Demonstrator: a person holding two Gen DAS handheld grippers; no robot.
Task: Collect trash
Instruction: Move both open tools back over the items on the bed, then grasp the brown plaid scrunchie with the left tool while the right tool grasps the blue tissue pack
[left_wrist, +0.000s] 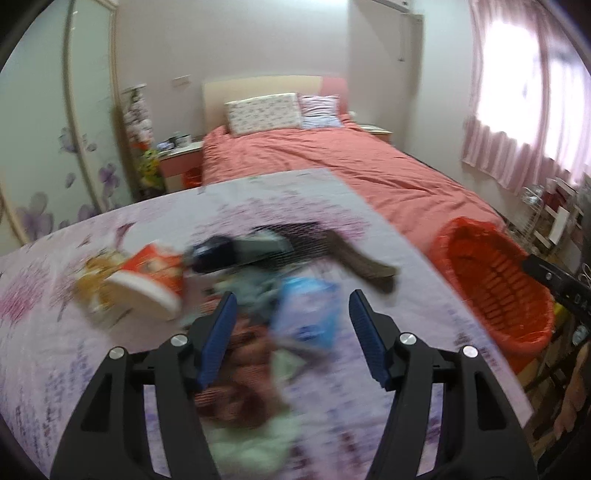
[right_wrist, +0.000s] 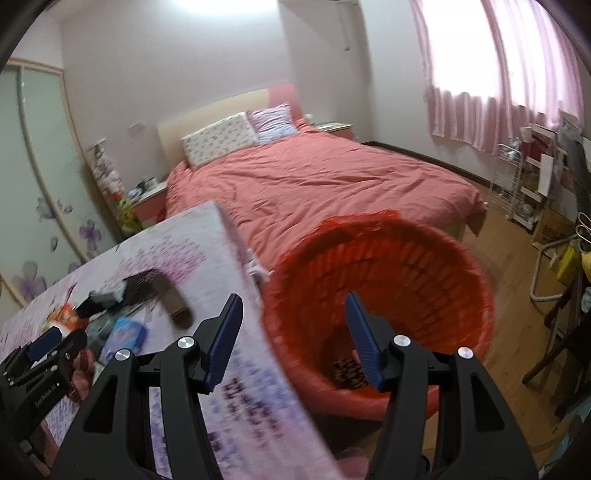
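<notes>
Left wrist view: left hand-held gripper (left_wrist: 291, 317) gapes, gripping nothing, over a blurred heap of wrappers (left_wrist: 258, 332) mid-tabletop (left_wrist: 388, 369); red-and-white paper noodle cup (left_wrist: 151, 280) lies tipped nearer the left edge.
Right wrist view: right hand-held gripper (right_wrist: 293, 325) spread and empty above the red mesh plastic bin (right_wrist: 406, 266) off the tabletop's right edge; one dark wrapper (right_wrist: 349, 373) inside.
Progress: barely begun, I'd say; most still uncollected.

the left gripper (left_wrist: 291, 310), a black two-finger tool with ribbed blue pads (left_wrist: 221, 339), tilts downward with its jaws parted and nothing pressed between the pads. the right gripper (right_wrist: 293, 312), of the same black build with blue pads (right_wrist: 364, 343), also angles downward, jaws apart and empty. from the right wrist view the left gripper's black body sits low to that gripper's left side.
</notes>
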